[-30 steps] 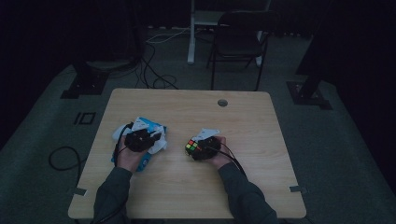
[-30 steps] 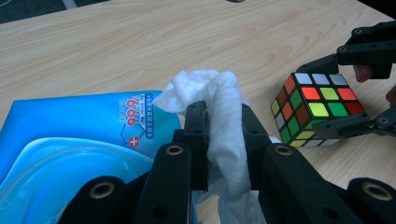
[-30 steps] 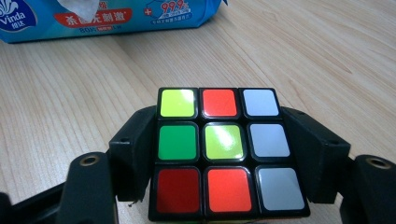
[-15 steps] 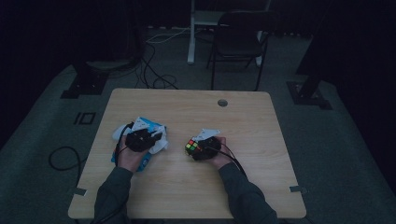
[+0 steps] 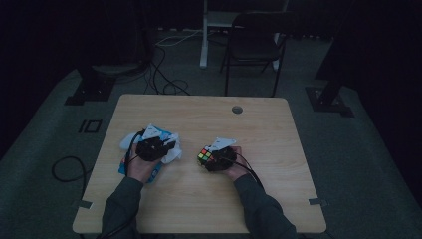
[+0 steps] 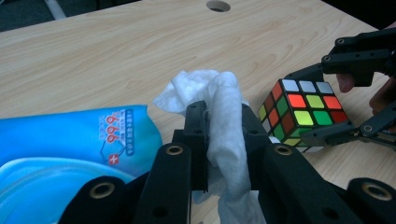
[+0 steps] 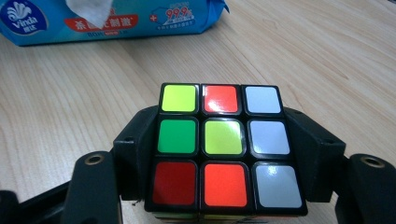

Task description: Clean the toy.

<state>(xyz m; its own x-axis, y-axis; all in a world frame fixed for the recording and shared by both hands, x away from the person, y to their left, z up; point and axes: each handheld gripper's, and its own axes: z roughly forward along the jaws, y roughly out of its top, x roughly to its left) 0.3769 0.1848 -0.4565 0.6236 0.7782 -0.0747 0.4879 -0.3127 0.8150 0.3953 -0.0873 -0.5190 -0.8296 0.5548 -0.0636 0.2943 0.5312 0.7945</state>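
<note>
left tool [image 6: 223, 135] is pinching a white wipe [image 6: 224, 116], and the right tool [image 7: 226, 154] has just clamped onto the rubik's cube [image 7: 223, 140] sitting low over the desk [image 5: 278, 144]. the cube lies just to the right of the wipe, so probably the left hand swings over to rub it.

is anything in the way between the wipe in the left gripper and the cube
Nothing visible. The left gripper is shut on the white wipe, the right gripper is shut on the puzzle cube, and only bare table lies between them. The blue wipes pack sits off to the side.
</note>
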